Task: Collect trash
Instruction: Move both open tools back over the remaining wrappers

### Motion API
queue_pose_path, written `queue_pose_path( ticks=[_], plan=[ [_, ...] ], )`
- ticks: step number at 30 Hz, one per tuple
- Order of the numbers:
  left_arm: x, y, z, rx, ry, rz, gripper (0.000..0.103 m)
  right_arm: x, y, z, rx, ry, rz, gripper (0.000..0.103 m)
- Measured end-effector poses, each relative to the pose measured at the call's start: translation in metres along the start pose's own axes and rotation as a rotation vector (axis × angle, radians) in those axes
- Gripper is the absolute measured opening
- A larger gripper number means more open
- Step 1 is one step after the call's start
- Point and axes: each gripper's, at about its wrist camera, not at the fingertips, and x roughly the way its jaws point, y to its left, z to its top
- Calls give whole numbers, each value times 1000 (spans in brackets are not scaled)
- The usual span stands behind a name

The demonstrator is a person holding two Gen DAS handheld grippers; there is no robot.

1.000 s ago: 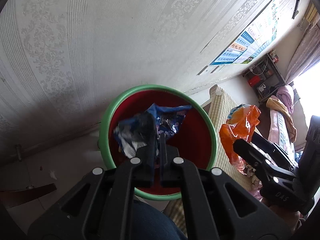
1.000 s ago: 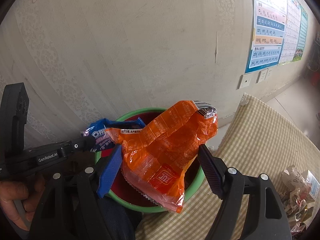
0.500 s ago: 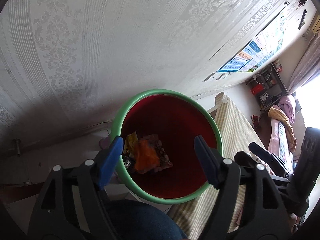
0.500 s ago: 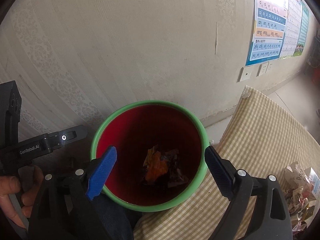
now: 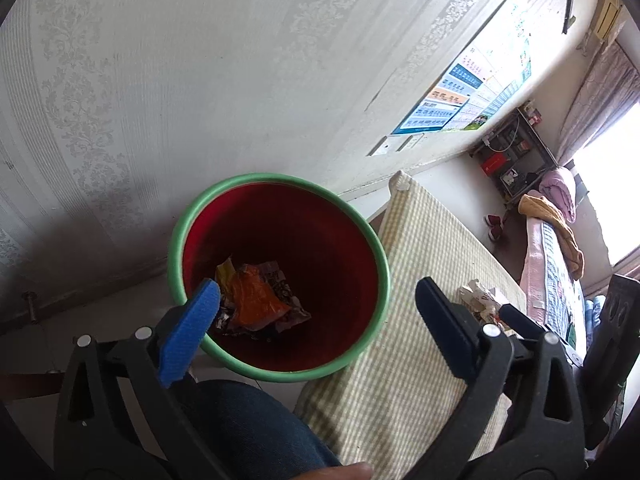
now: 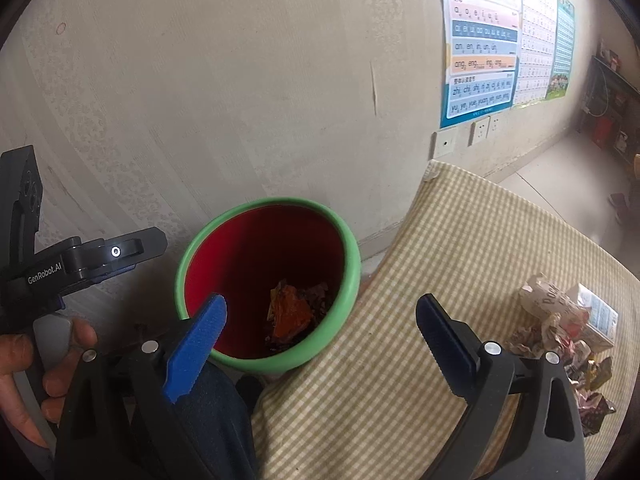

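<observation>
While both grippers hung above the bin, the scene read as follows.

Left gripper [image 5: 316, 298]: jaws spread wide, having just been opening; nothing lay between the pads.
Right gripper [image 6: 320, 316]: jaws spread wide, having just been opening; nothing lay between the pads.
Bin [image 5: 176, 240]: green rim, red inside, standing on the floor against the wall, just left of the table.
Wrappers [image 5: 256, 300]: an orange one among darker crumpled ones, lying at the bottom of the bin, apart from both grippers.
Table [image 6: 460, 256]: covered with a checked cloth, its near-left edge just beside the bin rim.
Trash pile [image 6: 560, 328]: crumpled packets and a small carton on the cloth, at the right, well apart from the bin.
Hand [image 6: 44, 372]: holding the left gripper's handle, at the left of the right wrist view.
Posters [image 6: 484, 48]: on the wall, far right, above the sockets.
</observation>
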Motion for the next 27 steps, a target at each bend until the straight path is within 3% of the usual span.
queue_pose_path(
  ticks=[27],
  plan=[
    [34,-173,-78,297,121,-113,96,-117,-156,-108,308,-81,-232,93]
  ],
)
